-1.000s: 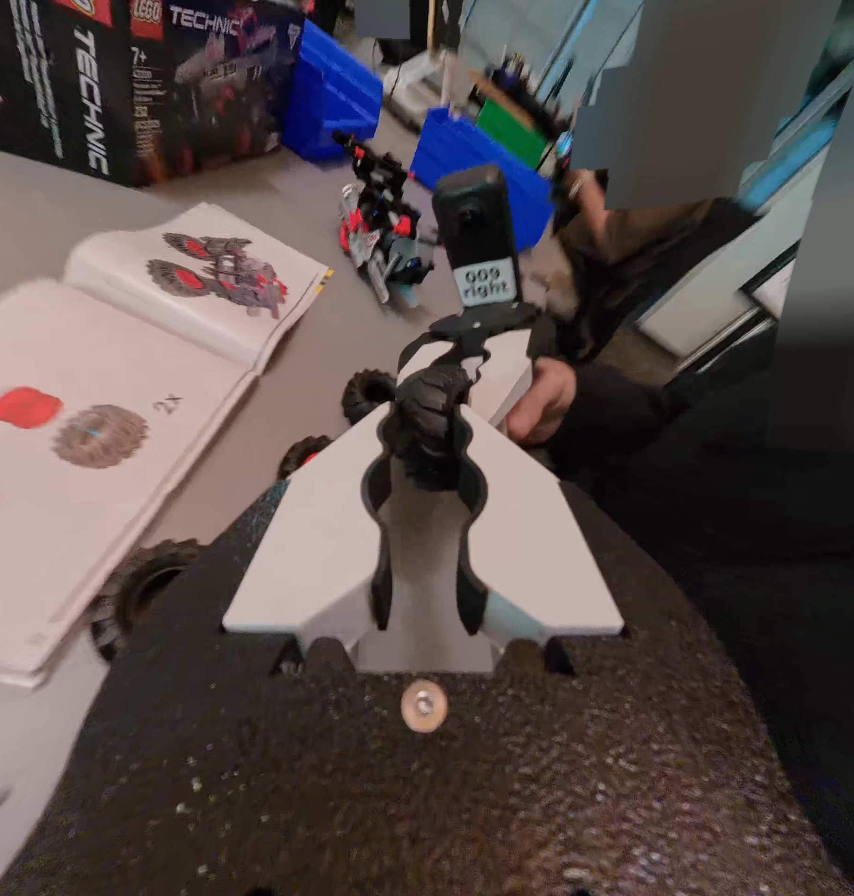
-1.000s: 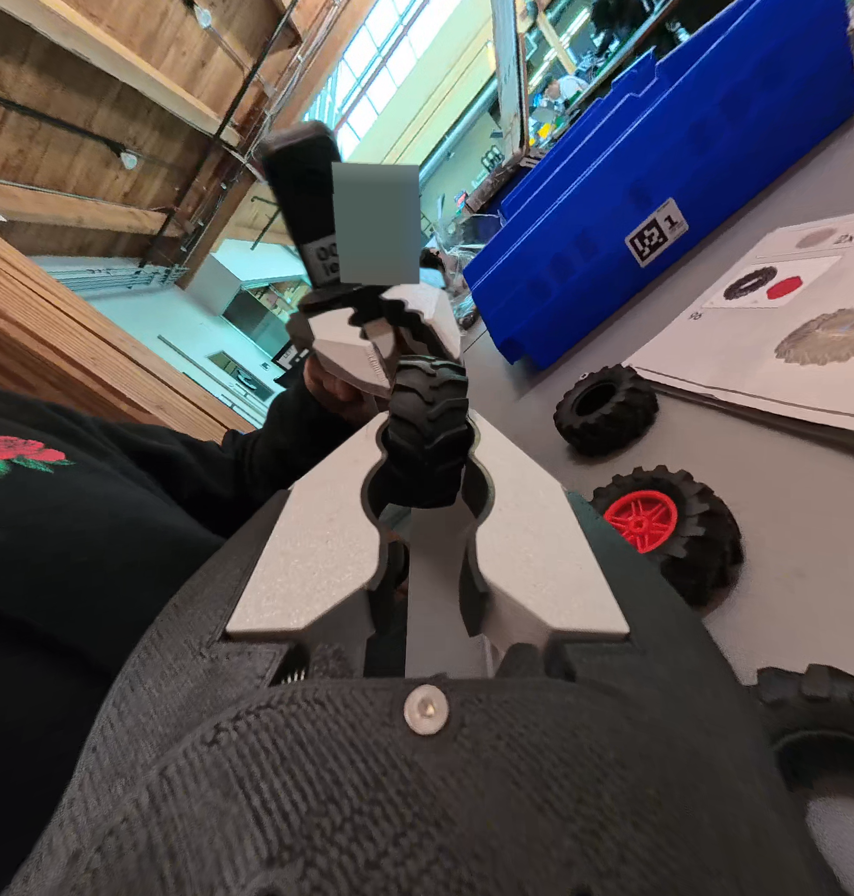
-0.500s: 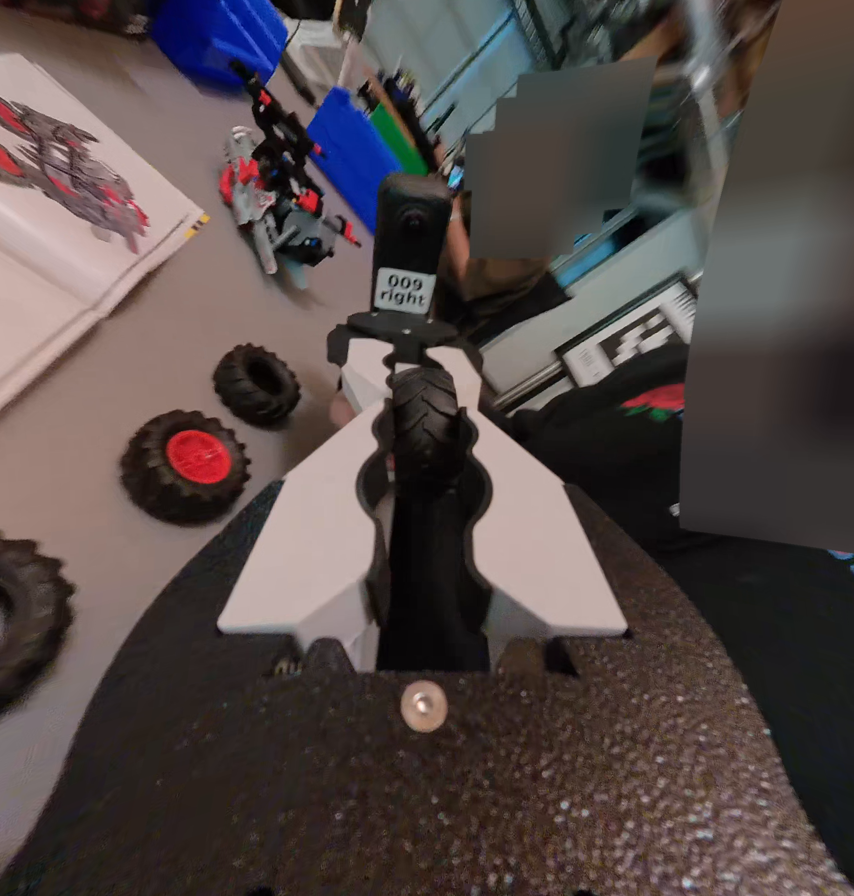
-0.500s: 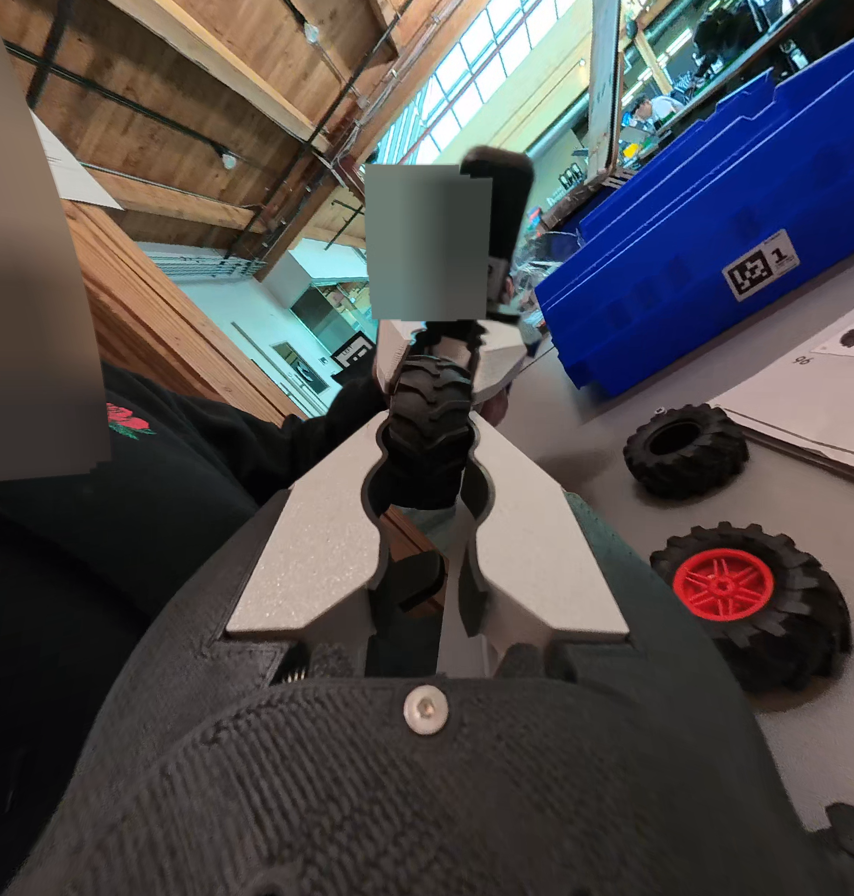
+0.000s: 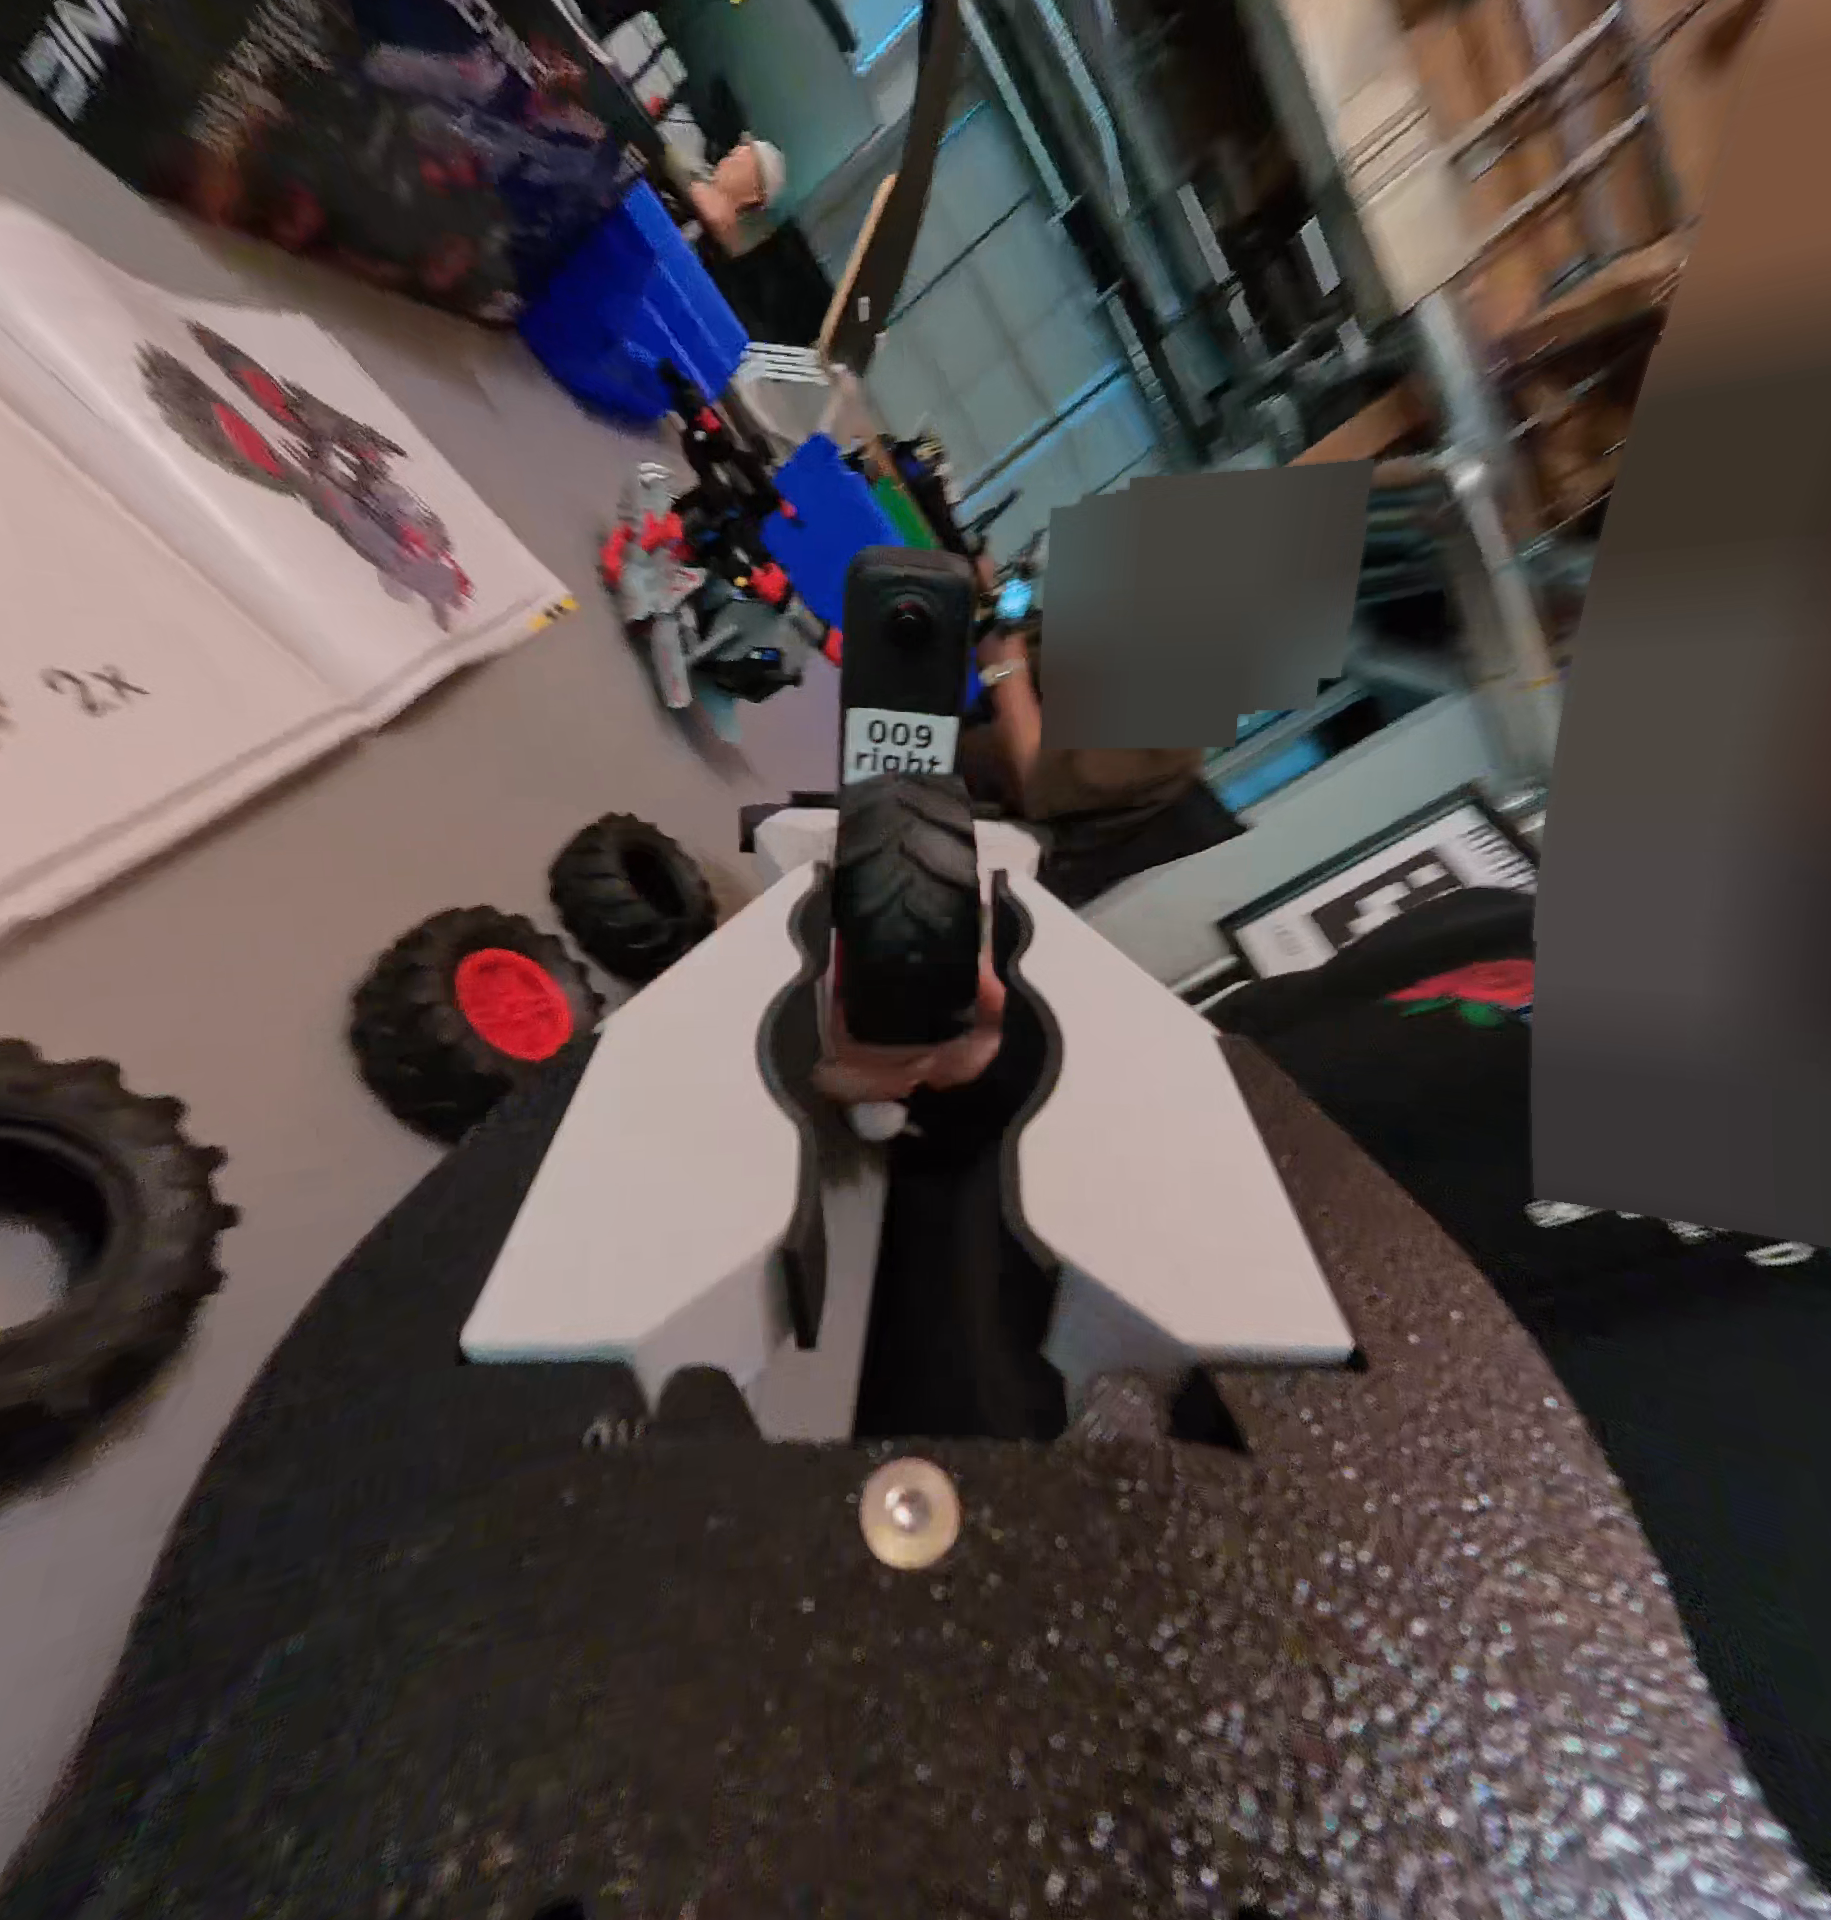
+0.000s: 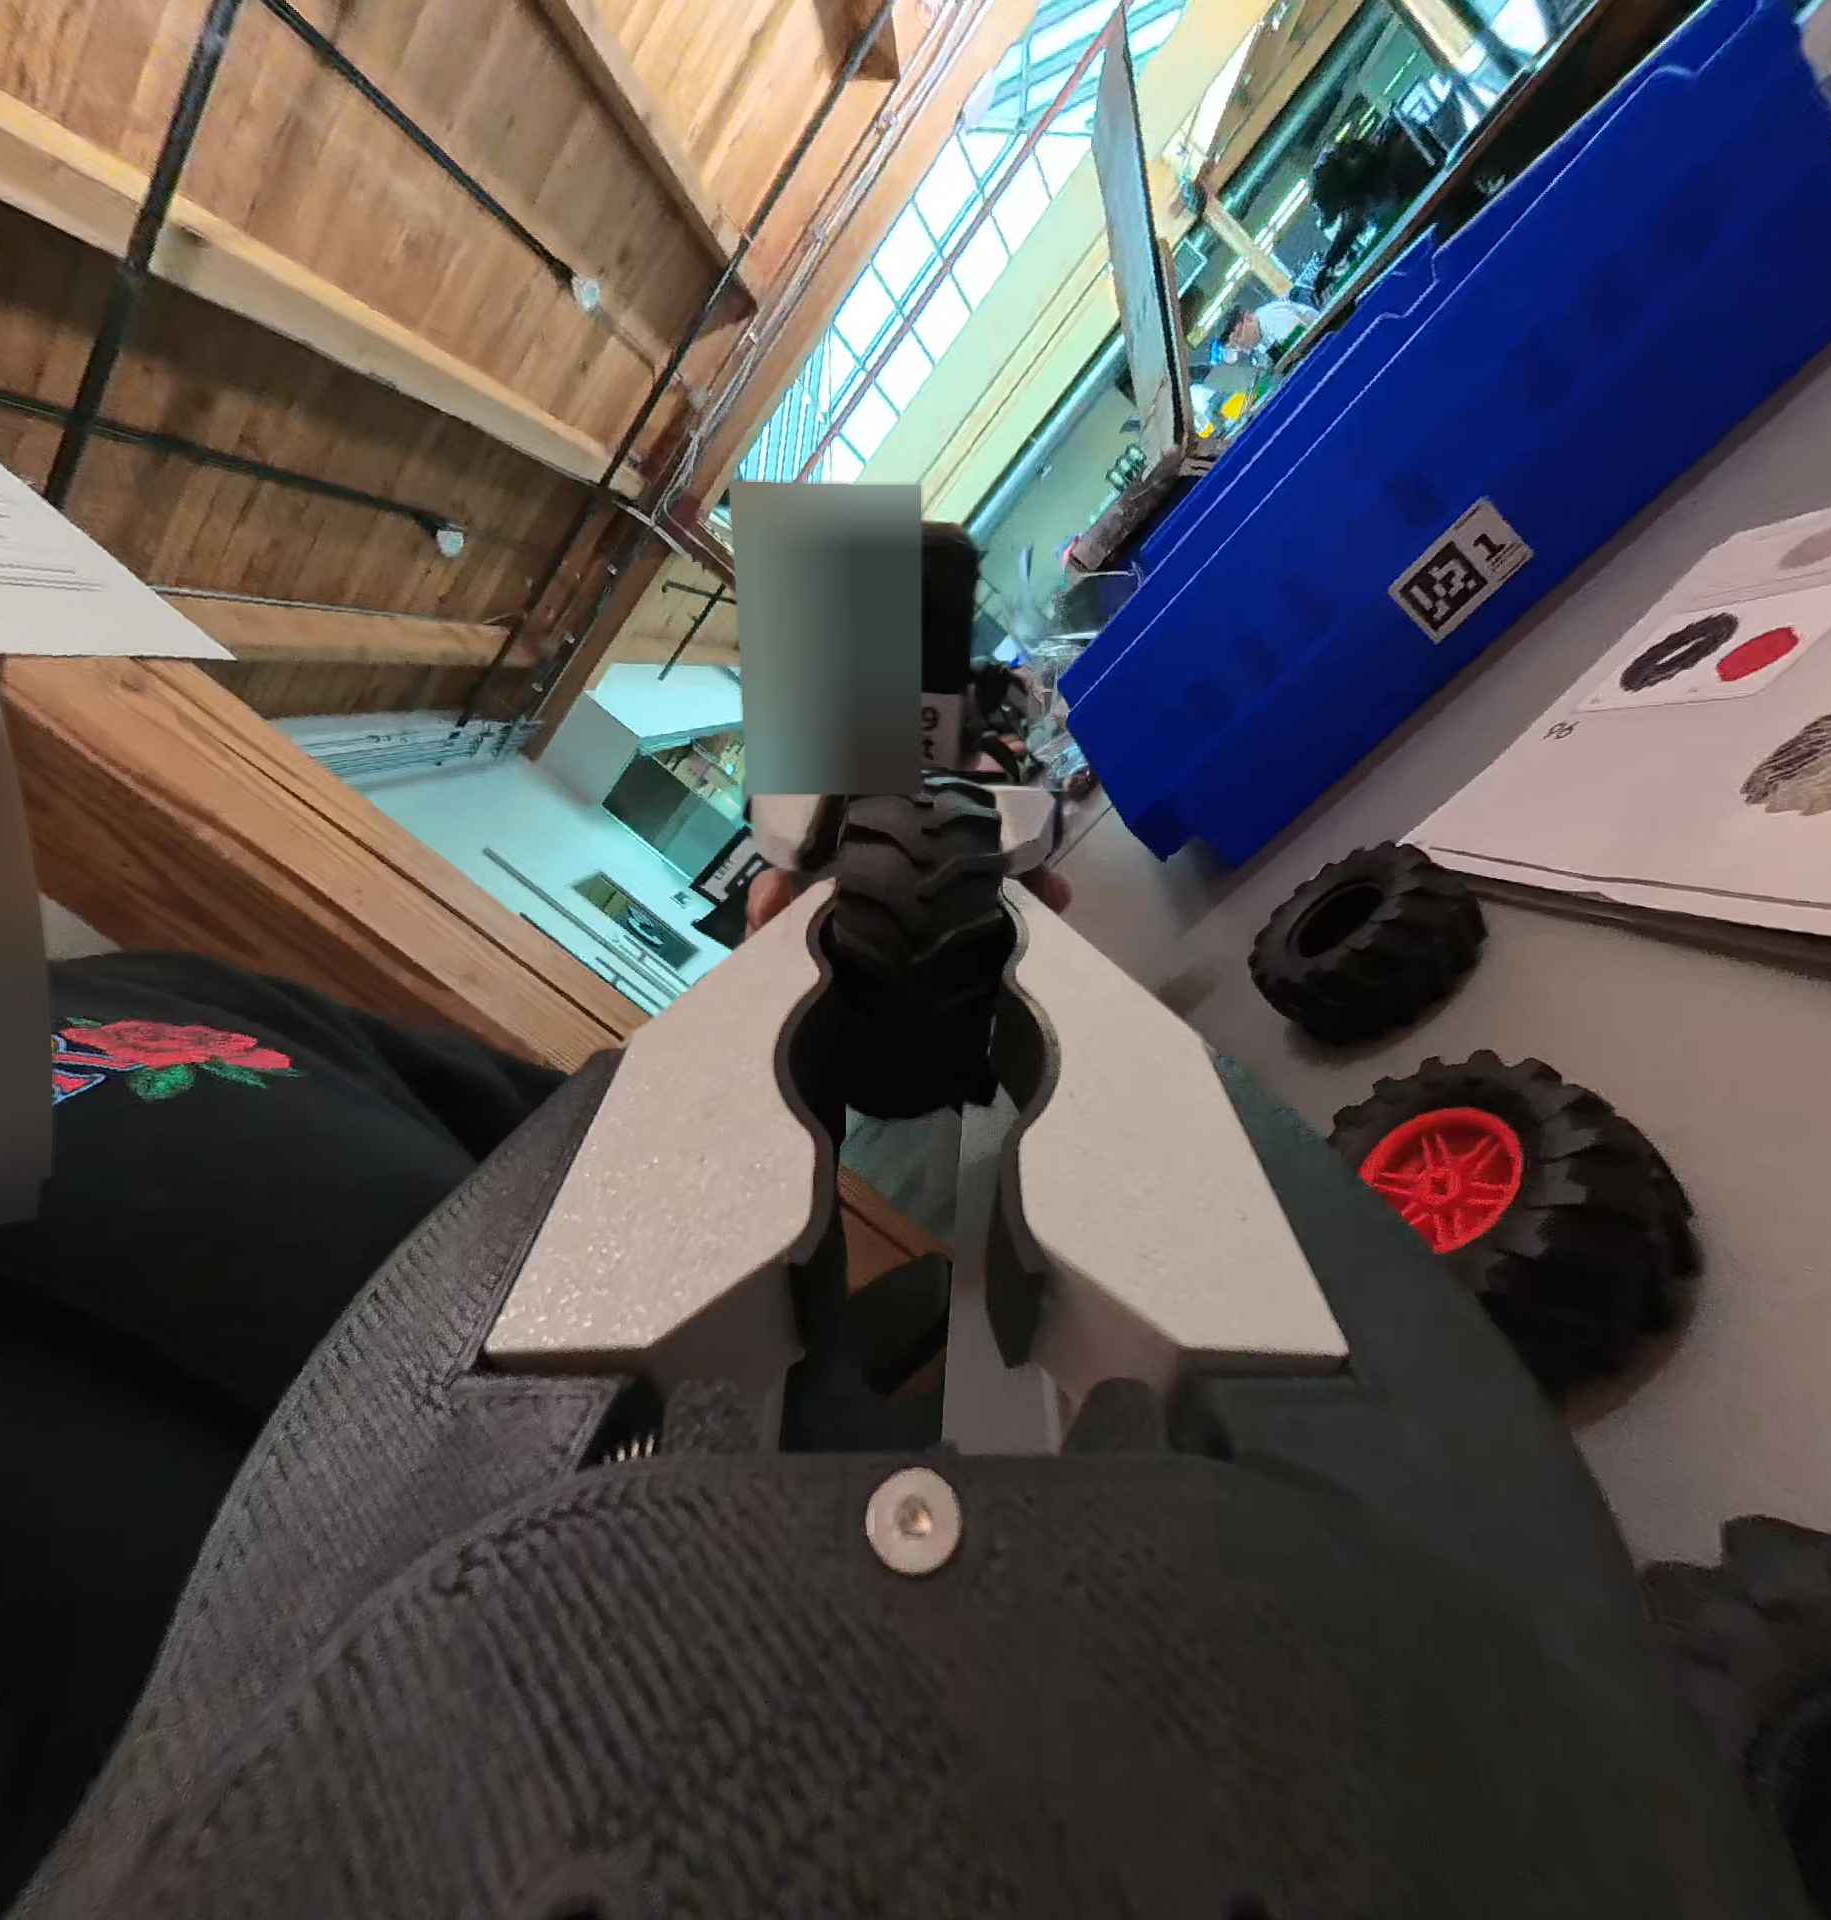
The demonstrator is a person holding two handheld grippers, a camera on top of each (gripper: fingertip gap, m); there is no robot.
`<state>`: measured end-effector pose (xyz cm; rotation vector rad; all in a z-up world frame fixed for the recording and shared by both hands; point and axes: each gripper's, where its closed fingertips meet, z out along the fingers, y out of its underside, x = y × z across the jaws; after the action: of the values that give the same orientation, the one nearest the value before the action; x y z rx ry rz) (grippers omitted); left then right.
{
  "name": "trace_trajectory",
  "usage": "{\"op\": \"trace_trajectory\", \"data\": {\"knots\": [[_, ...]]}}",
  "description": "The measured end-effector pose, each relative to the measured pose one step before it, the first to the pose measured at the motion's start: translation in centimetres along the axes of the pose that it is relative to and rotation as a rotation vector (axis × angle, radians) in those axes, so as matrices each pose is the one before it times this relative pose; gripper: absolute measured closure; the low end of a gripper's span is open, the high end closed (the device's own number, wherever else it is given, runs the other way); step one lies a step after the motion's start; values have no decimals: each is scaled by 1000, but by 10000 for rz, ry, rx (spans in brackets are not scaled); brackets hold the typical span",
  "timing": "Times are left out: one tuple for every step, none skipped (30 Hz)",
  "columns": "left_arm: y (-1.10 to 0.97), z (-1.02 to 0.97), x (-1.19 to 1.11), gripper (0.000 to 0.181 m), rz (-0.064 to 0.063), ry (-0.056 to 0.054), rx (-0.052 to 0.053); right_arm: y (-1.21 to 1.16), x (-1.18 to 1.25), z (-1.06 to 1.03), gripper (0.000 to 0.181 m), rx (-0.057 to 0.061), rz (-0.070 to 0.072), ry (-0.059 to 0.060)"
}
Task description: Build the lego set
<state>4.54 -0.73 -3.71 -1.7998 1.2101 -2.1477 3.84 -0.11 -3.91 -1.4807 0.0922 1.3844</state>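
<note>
A black treaded tyre point(image 5: 906, 914) is held in the air above the grey table, between my two grippers, which face each other. My left gripper point(image 5: 906, 935) is shut on it, and a sliver of red shows at the tyre's left side. In the right wrist view the same tyre point(image 6: 916, 935) sits between the fingertips of my right gripper point(image 6: 916, 956), which is shut on it. The right gripper's camera post point(image 5: 906, 623) stands just behind the tyre. A blurred patch partly hides the left gripper in the right wrist view.
On the table lie a wheel with a red rim point(image 5: 495, 1008) point(image 6: 1493, 1195), a small bare tyre point(image 5: 630, 894) point(image 6: 1358, 935), a large bare tyre point(image 5: 59, 1247), an open instruction booklet point(image 5: 215, 623) point(image 6: 1721, 779), a part-built model point(image 5: 703, 582) and blue bins point(image 6: 1462, 468). From either gripper's tips it is about 30 cm to the part-built model point(image 5: 703, 582).
Both grippers have stayed on the tyre and tilted together, so the table has swung round in both views. The tyre now sits deeper between the left gripper's fingers.
</note>
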Motion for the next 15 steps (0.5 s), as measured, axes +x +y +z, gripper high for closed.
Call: {"op": "trace_trajectory", "data": {"knots": [[120, -76, -73, 148, 463, -422, -196, -146, 25, -133, 158, -37, -134, 106], [168, 68, -192, 139, 413, -446, -248, -338, 34, -90, 158, 82, -254, 208], [29, 217, -84, 138, 418, -311, -207, -438, -139, 0, 158, 53, -189, 54], [-255, 331, 121, 137, 368, -129, -114, -496, -193, 70, 157, -33, -98, -42], [-623, 404, 200, 137, 281, -6, 9, -761, -33, 39, 157, 63, -164, 62], [-871, 450, 202, 137, 190, 53, 70, -930, 1, -6, 157, 114, -302, 117], [-879, 502, 215, 137, 158, 131, 3, -700, -151, 48, 157, -88, -334, 15], [-769, 506, 220, 141, 164, 167, -88, -827, -123, -46, 157, -32, -240, 52], [-785, 407, 155, 139, 112, 149, -61, -1022, -97, -167, 158, 157, -262, 109], [-773, 324, 184, 140, 77, 155, -15, -823, -133, -170, 158, 89, -234, 91], [-590, 277, 185, 140, 145, 139, -52, -624, -131, -179, 158, 0, -175, 65], [-477, 260, 177, 140, 213, 96, -36, -499, -110, -186, 158, -29, -156, 52], [-373, 248, 147, 140, 183, 70, 5, -439, -108, -190, 159, 5, -182, 36], [-246, 229, 116, 141, 100, 80, -21, -259, -56, -187, 159, -48, -221, 49], [-87, 187, 57, 141, 42, 83, -88, -78, 6, -166, 159, -100, -222, 74]]}}
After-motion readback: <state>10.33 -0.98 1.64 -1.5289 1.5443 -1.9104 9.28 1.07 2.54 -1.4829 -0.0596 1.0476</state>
